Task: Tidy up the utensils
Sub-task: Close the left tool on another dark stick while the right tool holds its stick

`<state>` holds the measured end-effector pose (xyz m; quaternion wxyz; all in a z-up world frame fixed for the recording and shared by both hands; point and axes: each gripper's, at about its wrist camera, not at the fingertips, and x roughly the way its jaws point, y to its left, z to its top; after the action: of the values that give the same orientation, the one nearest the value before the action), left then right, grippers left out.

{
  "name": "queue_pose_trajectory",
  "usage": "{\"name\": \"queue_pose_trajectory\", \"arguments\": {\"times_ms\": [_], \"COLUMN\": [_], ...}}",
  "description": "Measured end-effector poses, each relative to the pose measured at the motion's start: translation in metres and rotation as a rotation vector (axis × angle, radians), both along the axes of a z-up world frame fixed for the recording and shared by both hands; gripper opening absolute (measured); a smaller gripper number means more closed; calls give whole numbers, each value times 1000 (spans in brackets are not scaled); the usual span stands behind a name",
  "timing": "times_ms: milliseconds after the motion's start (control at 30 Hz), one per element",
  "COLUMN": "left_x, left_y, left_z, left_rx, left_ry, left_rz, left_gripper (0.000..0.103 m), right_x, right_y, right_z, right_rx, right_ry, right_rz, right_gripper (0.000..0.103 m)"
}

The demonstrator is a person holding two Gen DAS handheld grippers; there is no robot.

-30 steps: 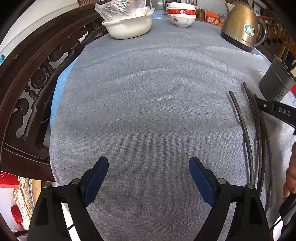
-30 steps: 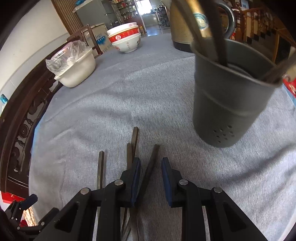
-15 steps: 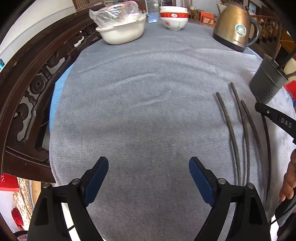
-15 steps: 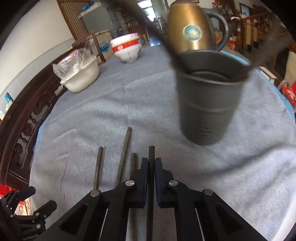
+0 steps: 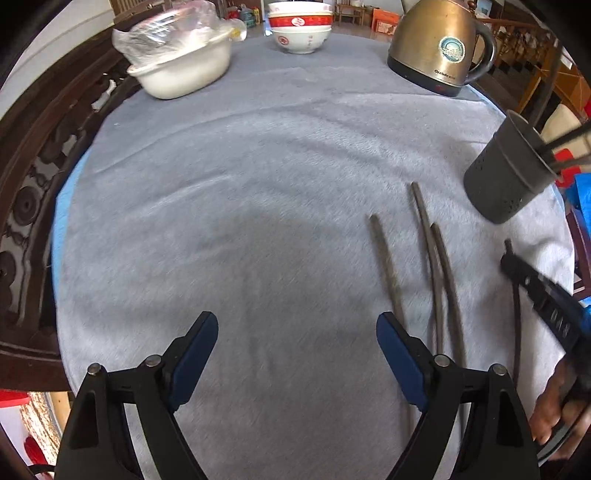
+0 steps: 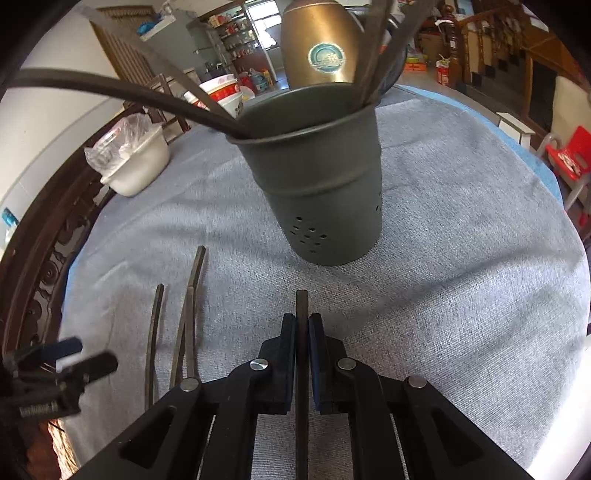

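Observation:
Three dark chopsticks [image 5: 384, 262] lie side by side on the grey tablecloth [image 5: 258, 184]. My right gripper [image 6: 302, 317] is shut on a fourth chopstick [image 6: 301, 302], its tip poking forward toward the dark perforated utensil holder [image 6: 317, 192]. Its jaws are opening a touch, but the pads still press on the stick. The holder stands upright and has several chopsticks in it. My left gripper [image 5: 297, 325] hovers left of the loose chopsticks with nothing between its fingers, and its jaws are closing slightly. The left wrist view shows the right gripper [image 5: 509, 262] at the right edge.
At the far side of the table stand a brass kettle [image 5: 439, 44], stacked red-and-white bowls [image 5: 299, 29] and a white basin [image 5: 184, 70] holding a plastic bag. Carved dark wood [image 5: 26, 184] runs along the left edge. A hand [image 5: 554, 402] grips the right tool.
My right gripper closed on one chopstick and carried it right, away from the other three and nearer the holder. My left gripper shifted toward the loose chopsticks.

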<state>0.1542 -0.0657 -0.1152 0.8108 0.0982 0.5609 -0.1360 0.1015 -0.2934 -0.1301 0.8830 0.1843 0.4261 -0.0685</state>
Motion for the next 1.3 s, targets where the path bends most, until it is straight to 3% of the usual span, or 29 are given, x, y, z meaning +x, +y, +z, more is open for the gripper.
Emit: {"name": "queue_pose_trajectory", "arguments": {"times_ms": [267,667,767,1000,1300], "left_x": [25,33,34,36,49], "left_y": [-28,-54,-59,-72,-73], "left_z": [-13,-24,-26,-31,-30], "left_rx": [-8,-33,-35,-16,-54], "left_ry": [50,54,48,-18,8], "left_rz": [-20,-36,-38,-66,-106], "left_gripper": [76,75,71,66,66], "right_x": [3,2,2,9,22], "right_y": [-2,-3,-4,-2,-4], "right_z": [-5,-10,-10,-9,-6], "right_rx": [7,1,0,-16,-4], "right_ry": [-9,-61,-60,-25,38], "right_rz": [12,40,47,47,44], "right_gripper": [10,10,10,10,11]}}
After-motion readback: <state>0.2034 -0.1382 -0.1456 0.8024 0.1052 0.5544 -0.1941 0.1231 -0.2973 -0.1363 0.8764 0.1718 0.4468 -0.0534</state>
